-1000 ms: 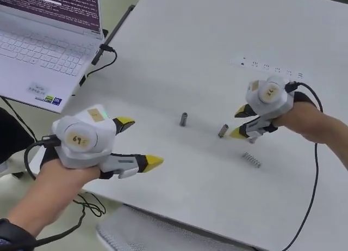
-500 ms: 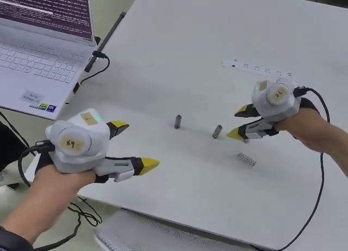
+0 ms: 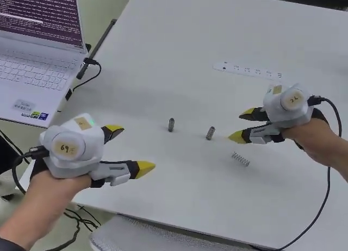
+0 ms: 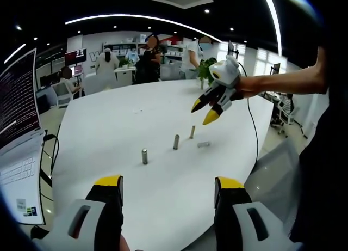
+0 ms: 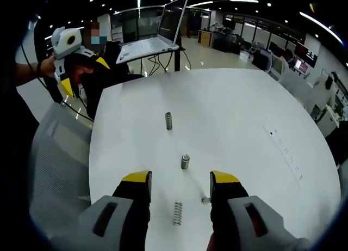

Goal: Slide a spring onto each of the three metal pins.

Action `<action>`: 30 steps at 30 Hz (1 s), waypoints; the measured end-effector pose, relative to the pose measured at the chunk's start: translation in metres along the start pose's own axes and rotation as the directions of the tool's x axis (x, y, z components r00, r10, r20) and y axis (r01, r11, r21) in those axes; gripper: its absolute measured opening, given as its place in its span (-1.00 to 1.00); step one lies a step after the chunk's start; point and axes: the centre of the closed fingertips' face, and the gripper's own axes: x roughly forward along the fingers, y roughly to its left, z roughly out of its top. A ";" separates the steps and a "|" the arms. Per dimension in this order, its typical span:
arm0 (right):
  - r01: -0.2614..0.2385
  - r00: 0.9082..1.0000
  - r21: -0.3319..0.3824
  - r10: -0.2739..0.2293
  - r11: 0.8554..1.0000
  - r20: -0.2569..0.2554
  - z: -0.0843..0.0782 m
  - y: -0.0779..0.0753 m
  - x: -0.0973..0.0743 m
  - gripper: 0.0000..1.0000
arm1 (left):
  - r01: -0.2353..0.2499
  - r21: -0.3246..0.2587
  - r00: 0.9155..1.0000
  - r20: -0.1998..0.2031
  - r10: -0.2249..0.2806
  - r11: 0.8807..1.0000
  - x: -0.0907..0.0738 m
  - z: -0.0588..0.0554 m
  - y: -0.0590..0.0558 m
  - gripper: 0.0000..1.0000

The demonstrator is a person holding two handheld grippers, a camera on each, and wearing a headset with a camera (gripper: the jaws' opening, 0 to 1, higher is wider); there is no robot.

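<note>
Your right hand-held gripper (image 3: 241,124), apart like the left hand-held gripper (image 3: 135,147), backed off the pin (image 3: 210,133); the loose spring (image 3: 240,159) waits.

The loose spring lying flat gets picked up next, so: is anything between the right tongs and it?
Nothing visible does. The loose spring lies on bare table close under the right gripper's open tongs; the nearest pin stands farther ahead.
</note>
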 end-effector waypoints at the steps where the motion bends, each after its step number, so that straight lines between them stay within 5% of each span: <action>1: 0.002 1.000 0.011 -0.002 1.000 0.011 0.000 0.001 -0.002 -0.16 | 0.001 0.001 1.000 -0.002 -0.001 1.000 0.001 0.000 -0.001 0.29; 16: 0.050 0.996 0.135 -0.059 0.990 0.069 -0.027 0.014 -0.025 0.06 | 0.037 0.023 0.999 -0.019 -0.036 0.999 0.010 0.000 -0.011 0.30; 30: 0.103 0.968 0.289 -0.162 0.952 0.189 -0.031 0.018 -0.062 0.21 | 0.055 0.028 0.998 -0.027 -0.054 0.998 0.019 0.001 -0.015 0.30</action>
